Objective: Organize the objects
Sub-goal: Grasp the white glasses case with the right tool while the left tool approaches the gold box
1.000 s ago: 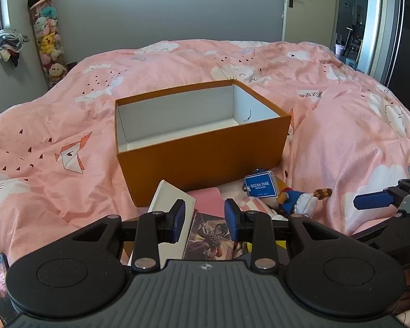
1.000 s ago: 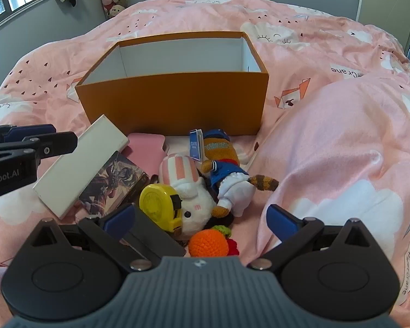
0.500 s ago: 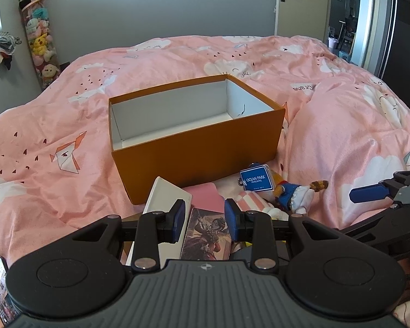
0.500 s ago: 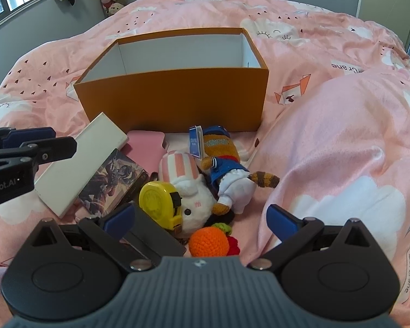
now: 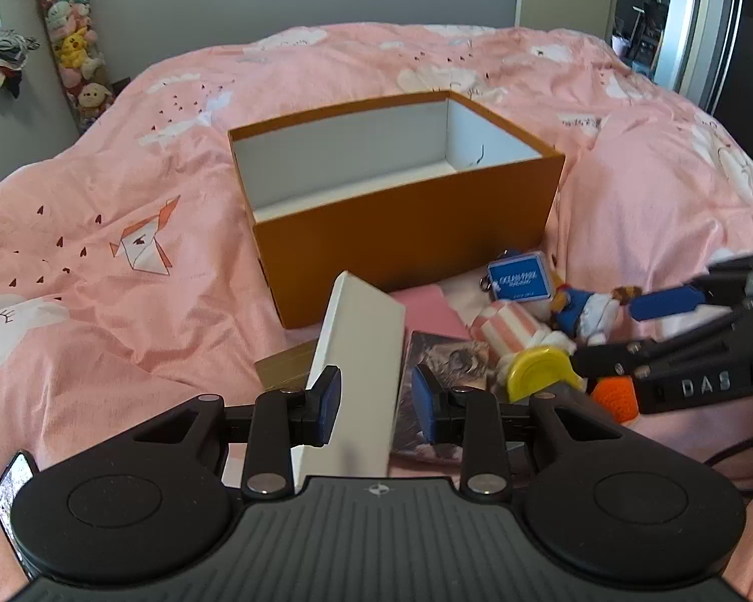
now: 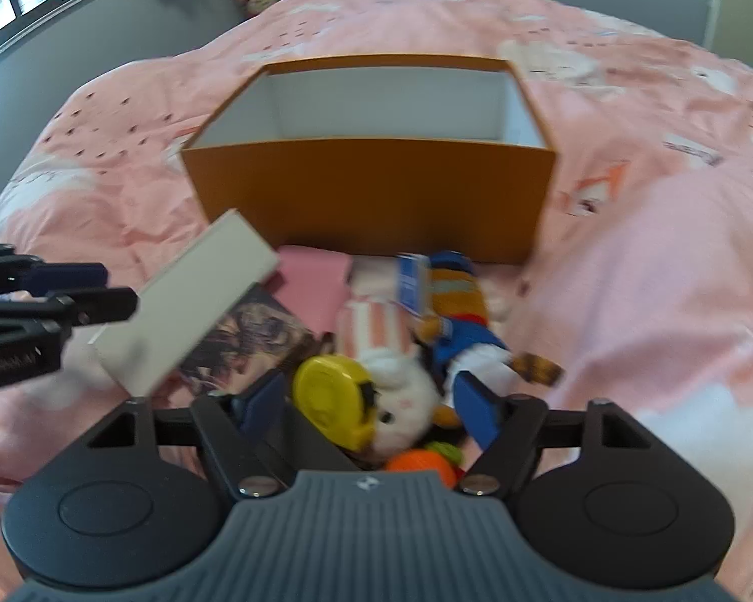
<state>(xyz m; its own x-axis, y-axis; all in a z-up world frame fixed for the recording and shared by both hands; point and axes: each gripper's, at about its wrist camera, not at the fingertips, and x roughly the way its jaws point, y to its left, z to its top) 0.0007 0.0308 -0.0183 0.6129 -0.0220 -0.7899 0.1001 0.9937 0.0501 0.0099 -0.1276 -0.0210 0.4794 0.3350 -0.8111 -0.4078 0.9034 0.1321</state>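
Note:
An open orange box (image 5: 406, 241) with a white inside stands on the pink bed (image 5: 100, 261); it also shows in the right wrist view (image 6: 371, 190). My left gripper (image 5: 376, 409) is open, its blue pads either side of a flat white box (image 5: 361, 351) that lies tilted in front of the orange box; the white box shows in the right wrist view (image 6: 191, 301). My right gripper (image 6: 366, 404) is open around a yellow tape measure (image 6: 336, 401) and a white plush toy (image 6: 401, 396).
Beside them lie a picture card (image 5: 447, 366), a pink pad (image 5: 426, 311), a duck plush in blue (image 6: 462, 331) with a blue tag (image 5: 519, 278), and an orange crochet ball (image 6: 416, 461). A stack of plush toys (image 5: 75, 50) stands by the far wall.
My left gripper has moved forward so the white box now sits between its pads. My right gripper has narrowed and moved forward and down around the tape measure and the white plush.

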